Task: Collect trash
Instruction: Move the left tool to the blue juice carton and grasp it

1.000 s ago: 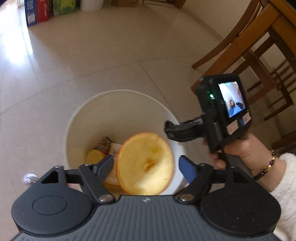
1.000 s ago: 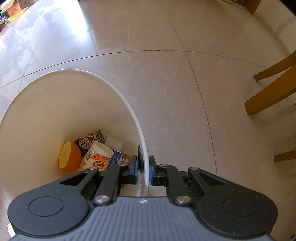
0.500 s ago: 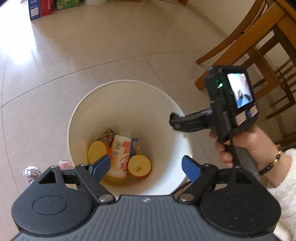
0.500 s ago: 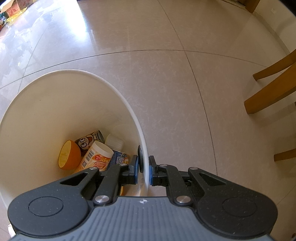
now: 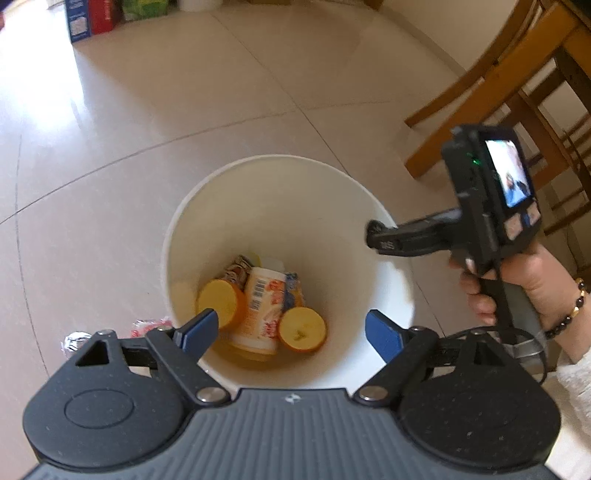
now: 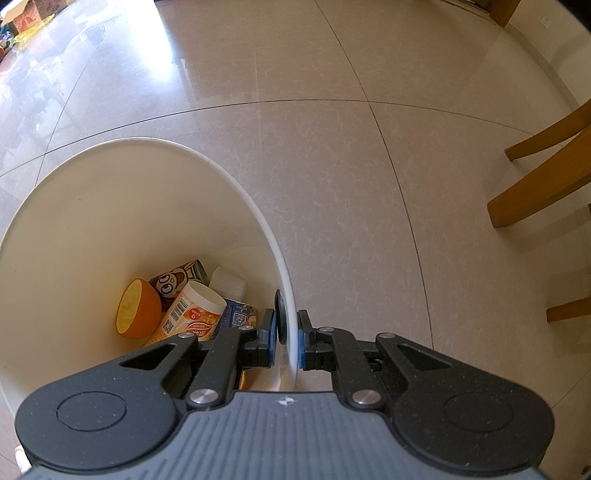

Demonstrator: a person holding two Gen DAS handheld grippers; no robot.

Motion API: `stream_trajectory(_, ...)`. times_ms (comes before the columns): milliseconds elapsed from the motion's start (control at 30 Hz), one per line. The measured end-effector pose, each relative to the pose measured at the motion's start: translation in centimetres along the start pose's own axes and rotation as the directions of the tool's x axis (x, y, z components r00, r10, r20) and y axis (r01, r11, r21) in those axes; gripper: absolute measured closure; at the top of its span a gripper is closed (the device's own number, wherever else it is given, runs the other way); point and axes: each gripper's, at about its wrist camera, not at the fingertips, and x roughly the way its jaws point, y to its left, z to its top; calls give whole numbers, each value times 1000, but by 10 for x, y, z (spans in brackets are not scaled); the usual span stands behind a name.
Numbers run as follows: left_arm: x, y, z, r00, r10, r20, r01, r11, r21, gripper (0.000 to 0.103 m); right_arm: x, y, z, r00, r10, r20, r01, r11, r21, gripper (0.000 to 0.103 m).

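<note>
A white bin (image 5: 280, 166) stands on the tiled floor. It holds two orange halves (image 5: 221, 302) (image 5: 303, 330), a yogurt cup (image 5: 262, 306), a cartoon-face can (image 6: 177, 280) and a blue packet (image 6: 236, 317). My left gripper (image 5: 291, 328) hovers over the bin's near side. Its jaws are opening and nothing is between them. My right gripper (image 6: 287, 339) is shut on the bin's rim (image 6: 291, 317), one pad inside and one outside. In the left wrist view the right gripper (image 5: 380, 240) clamps the rim's right side, held by a person's hand (image 5: 528, 280).
A red-and-white wrapper (image 5: 147, 326) and a crumpled foil piece (image 5: 75, 341) lie on the floor left of the bin. Wooden chair and table legs (image 5: 498, 81) (image 6: 539, 192) stand to the right. Boxes (image 5: 92, 18) sit far back on the floor.
The orange half that was between my left gripper's pads has dropped into the bin, and the jaws have spread wider. The right gripper has stayed clamped on the rim.
</note>
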Motion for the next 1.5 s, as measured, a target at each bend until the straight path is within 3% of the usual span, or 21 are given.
stream_trajectory(133,-6,33,-14,997,45,64,-42,998,-47,9,0,0,0,1000,0,0,0,1000,-3,90)
stream_trajectory(367,-10,110,-59,984,151,99,-133,977,-169,9,0,1,-1,1000,-7,3,7,1000,-7,90)
stream_trajectory(600,21,193,-111,974,222,45,-201,941,-273,10,0,4,-2,1000,-20,8,20,1000,-15,89)
stream_trajectory(833,77,258,-138,960,267,-83,-279,899,-337,13,-1,4,-1,1000,-20,7,20,1000,-16,89)
stream_trajectory(1067,129,288,-159,955,273,-117,-297,893,-337,13,-1,6,-1,999,-34,11,34,999,-25,88)
stream_trajectory(1267,158,293,-169,932,334,-139,-360,890,-280,13,0,7,-2,999,-41,13,41,999,-36,88)
stream_trajectory(1433,170,299,-175,932,323,-162,-360,873,-329,13,0,5,0,999,-35,5,35,999,-23,88)
stream_trajectory(1500,171,296,-175,935,310,-171,-350,883,-312,13,0,6,0,999,-35,5,35,999,-23,88)
